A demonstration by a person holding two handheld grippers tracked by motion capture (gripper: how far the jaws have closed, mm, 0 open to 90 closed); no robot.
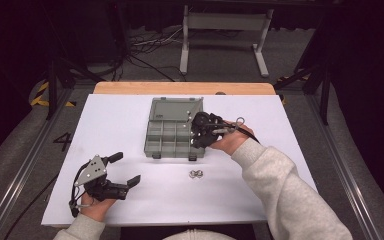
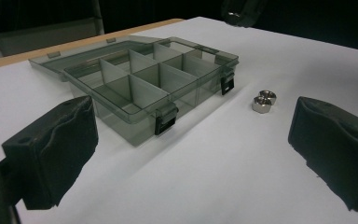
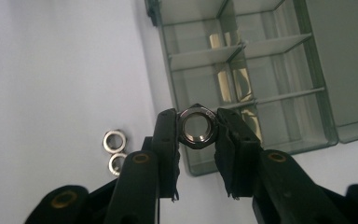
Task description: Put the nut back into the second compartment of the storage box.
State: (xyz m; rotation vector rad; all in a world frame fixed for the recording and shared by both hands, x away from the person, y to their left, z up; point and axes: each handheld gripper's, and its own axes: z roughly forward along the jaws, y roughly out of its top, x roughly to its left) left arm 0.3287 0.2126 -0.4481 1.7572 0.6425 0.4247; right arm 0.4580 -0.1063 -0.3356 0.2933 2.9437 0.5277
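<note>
Between the pads of the right gripper (image 3: pixel 196 135) a hex nut (image 3: pixel 196 128) is clamped above the compartment box (image 3: pixel 261 70), near its front edge. Two loose nuts (image 1: pixel 196 174) lie on the white table (image 1: pixel 130 125). Apart, the left gripper (image 1: pixel 127 170) is held wide, unloaded.

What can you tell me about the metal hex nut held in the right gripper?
The dark, shiny metal hex nut has six flat sides and a round bore with a smooth bright inner wall. It stands on edge, its hole facing the camera, pinched between the right gripper's black padded jaws, which press two opposite sides. It hangs above the near edge of the open grey compartment box.
</note>
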